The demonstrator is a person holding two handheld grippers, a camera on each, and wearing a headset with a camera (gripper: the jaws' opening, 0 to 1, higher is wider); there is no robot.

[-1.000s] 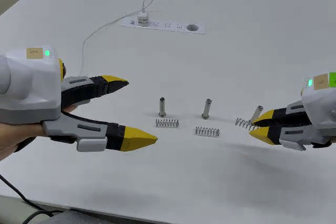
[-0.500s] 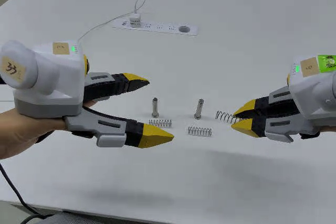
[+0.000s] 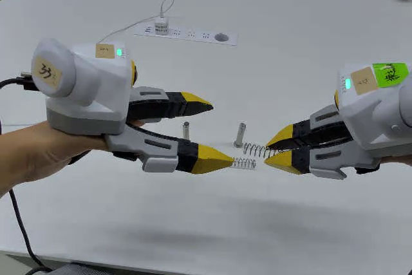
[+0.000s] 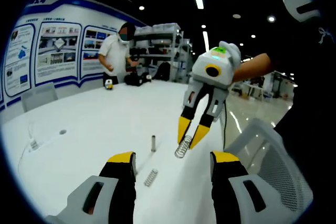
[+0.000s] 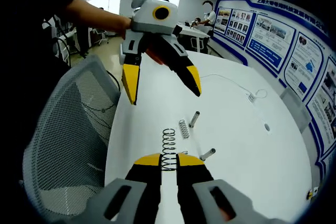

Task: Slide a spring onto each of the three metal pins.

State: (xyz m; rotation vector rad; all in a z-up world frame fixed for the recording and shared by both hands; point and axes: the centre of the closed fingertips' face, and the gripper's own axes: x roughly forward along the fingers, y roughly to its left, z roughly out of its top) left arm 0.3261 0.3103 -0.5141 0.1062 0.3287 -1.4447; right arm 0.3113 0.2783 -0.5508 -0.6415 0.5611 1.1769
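Note:
My right gripper (image 3: 269, 153) is shut on one end of a spring (image 3: 255, 151), which hangs in the air and sticks out leftward. In the right gripper view the same spring (image 5: 168, 147) rises from between my shut jaws (image 5: 169, 162). Two metal pins (image 3: 186, 130) (image 3: 239, 134) stand upright on the white table. A second spring (image 3: 243, 163) lies flat in front of them. My left gripper (image 3: 219, 131) is open and empty, hovering left of the pins with its tips facing the right gripper. In the left gripper view the held spring (image 4: 182, 146) hangs above a pin (image 4: 153, 143).
A white power strip (image 3: 187, 31) with a plug and cable lies at the far side of the table (image 3: 290, 62). A mesh chair (image 5: 68, 145) stands beside the table. A person (image 4: 118, 51) stands at a distant bench.
My right gripper has lifted a spring off the table and carried it left towards the middle. My left gripper has moved right, closer to the pins, staying open.

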